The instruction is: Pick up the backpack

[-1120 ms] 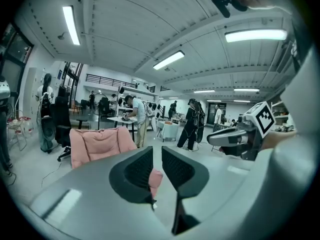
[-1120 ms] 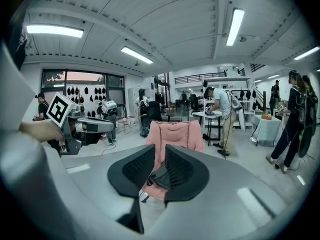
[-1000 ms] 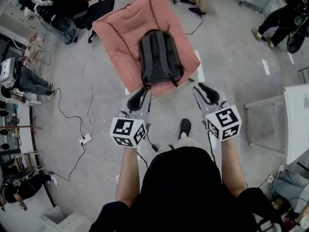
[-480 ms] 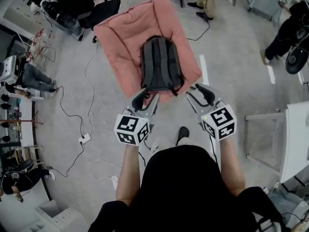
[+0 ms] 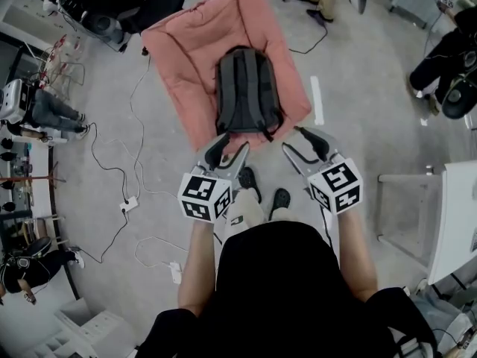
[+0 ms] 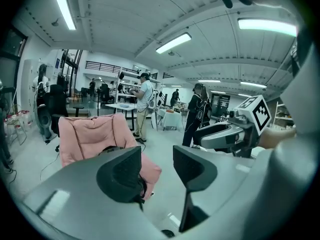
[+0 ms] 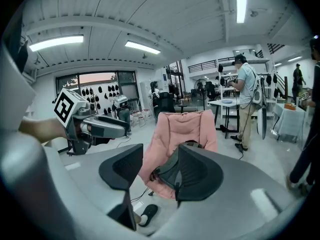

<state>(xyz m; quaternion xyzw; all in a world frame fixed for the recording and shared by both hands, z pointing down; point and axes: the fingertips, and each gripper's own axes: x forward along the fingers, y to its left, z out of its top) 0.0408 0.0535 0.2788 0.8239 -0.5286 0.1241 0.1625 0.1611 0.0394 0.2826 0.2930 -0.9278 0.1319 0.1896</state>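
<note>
A dark grey backpack [image 5: 247, 92] lies straps up on a pink cushioned chair [image 5: 186, 43]. In the head view my left gripper [image 5: 232, 143] hovers over the chair's near edge, just short of the backpack's bottom left corner. My right gripper [image 5: 292, 139] hovers by the bottom right corner. Both sets of jaws have just been opening, stand apart and hold nothing. In the left gripper view the backpack [image 6: 110, 149] peeks from behind the left jaw. In the right gripper view the backpack [image 7: 166, 170] shows between the jaws, farther off on the chair [image 7: 180, 126].
Cables and a power strip [image 5: 128, 203] run over the floor at the left. A white table [image 5: 455, 207] stands at the right, a black office chair [image 5: 160, 2] behind the pink one. People stand and sit around the room. My shoes [image 5: 280, 198] are near the chair's front.
Both grippers have moved forward to the pink chair's near edge and their jaws have opened. The person's feet have stepped closer to the chair.
</note>
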